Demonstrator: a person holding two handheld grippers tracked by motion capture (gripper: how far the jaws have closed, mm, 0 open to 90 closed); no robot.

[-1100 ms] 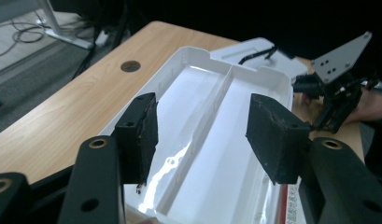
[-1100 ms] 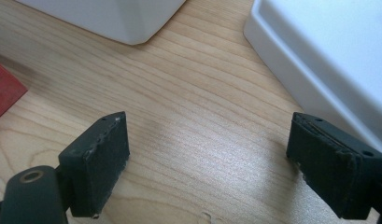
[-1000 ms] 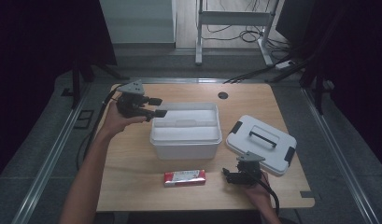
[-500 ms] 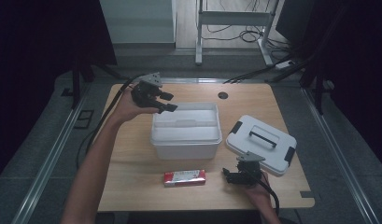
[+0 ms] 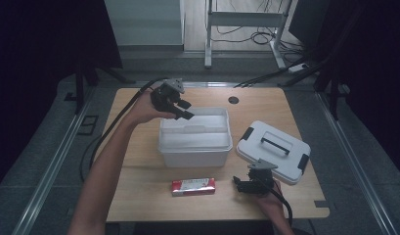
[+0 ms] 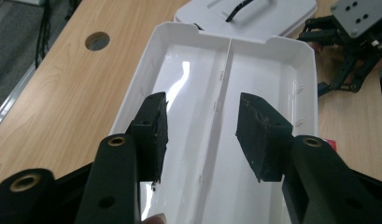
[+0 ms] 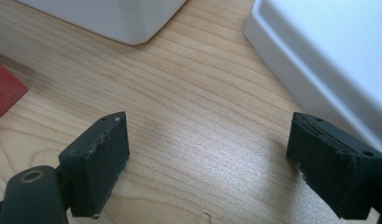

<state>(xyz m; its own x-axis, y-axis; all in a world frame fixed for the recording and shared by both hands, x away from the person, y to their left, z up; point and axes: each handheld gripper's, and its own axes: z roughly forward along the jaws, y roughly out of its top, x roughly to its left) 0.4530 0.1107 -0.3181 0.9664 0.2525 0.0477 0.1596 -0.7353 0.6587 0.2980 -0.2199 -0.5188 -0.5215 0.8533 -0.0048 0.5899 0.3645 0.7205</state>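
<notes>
My left gripper (image 5: 182,108) hangs over the back left corner of the open white box (image 5: 195,155). In the left gripper view its jaws (image 6: 202,107) look down into the box (image 6: 146,74), along the thin ridge that divides its inner tray. The jaws have just been closing, are still apart, and nothing is between them. My right gripper (image 5: 254,180) rests low at the table's front right, open (image 7: 207,126), between the red packet (image 7: 4,91) and the white lid (image 7: 328,56). The red packet (image 5: 192,186) lies in front of the box.
The white lid (image 5: 273,149) with a black handle lies right of the box, tilted on the wooden table (image 5: 139,176). A round cable hole (image 5: 233,100) is at the back. The table's front edge is close behind the right hand.
My left gripper has moved right, from beside the box's left end to over its back left corner, and its jaws stand narrower. The right gripper has not moved.
</notes>
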